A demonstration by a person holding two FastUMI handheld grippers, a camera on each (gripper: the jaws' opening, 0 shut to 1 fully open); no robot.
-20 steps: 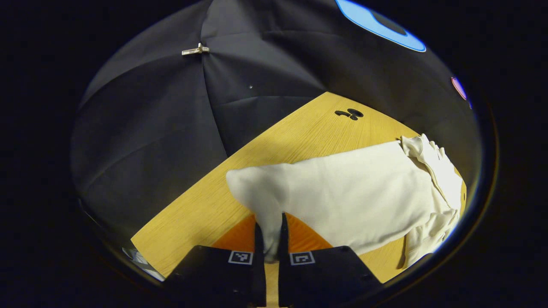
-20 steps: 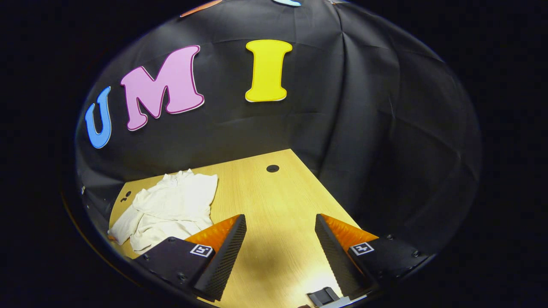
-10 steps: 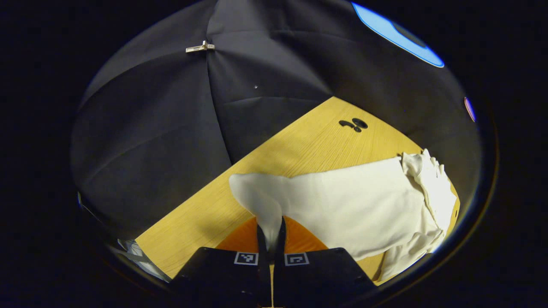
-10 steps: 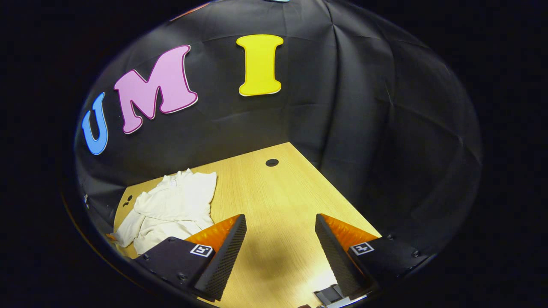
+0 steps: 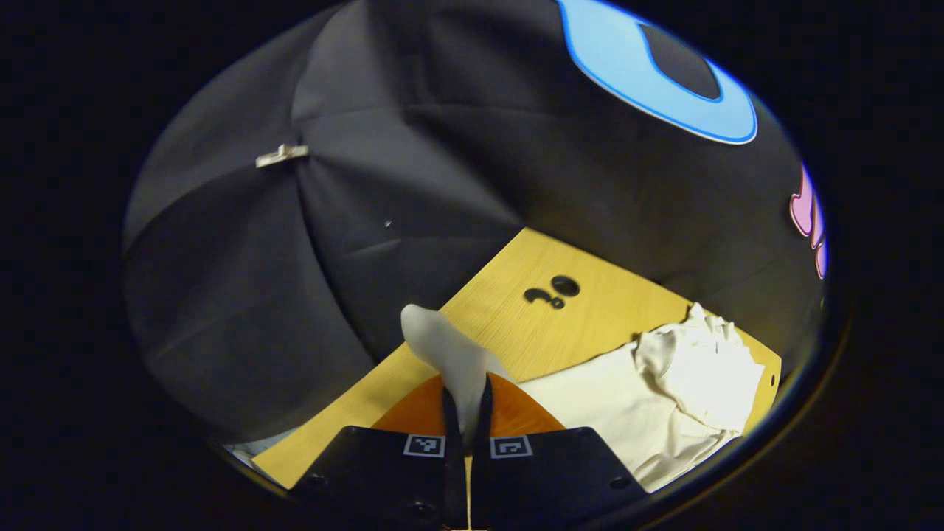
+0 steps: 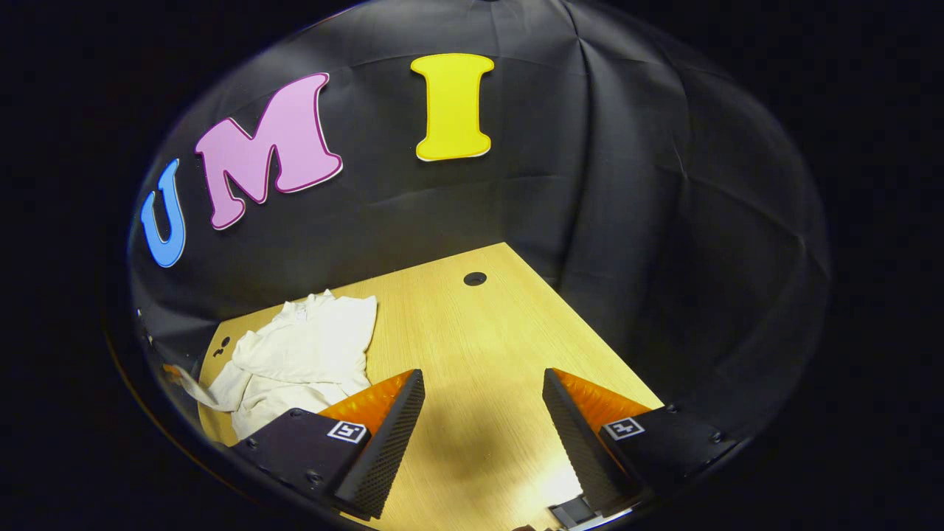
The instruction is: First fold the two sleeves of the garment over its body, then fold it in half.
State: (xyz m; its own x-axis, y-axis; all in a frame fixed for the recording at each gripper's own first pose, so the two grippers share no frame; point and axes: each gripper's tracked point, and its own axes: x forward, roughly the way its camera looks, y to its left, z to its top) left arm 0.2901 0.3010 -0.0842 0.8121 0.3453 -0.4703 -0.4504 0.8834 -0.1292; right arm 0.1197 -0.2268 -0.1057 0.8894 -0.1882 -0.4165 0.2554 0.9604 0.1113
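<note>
While the left gripper [image 5: 465,413] pinches a raised sleeve [image 5: 450,358], the right gripper's [image 6: 483,428] fingers [image 6: 383,435] gape apart above the table [image 6: 472,346].

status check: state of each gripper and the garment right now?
left gripper: shut on the sleeve, raised off the table.
right gripper: open, holding nothing, above bare table.
sleeve: pinched at its end, lifted.
garment: cream, rumpled, body flat on the table, not yet folded in half.
</note>
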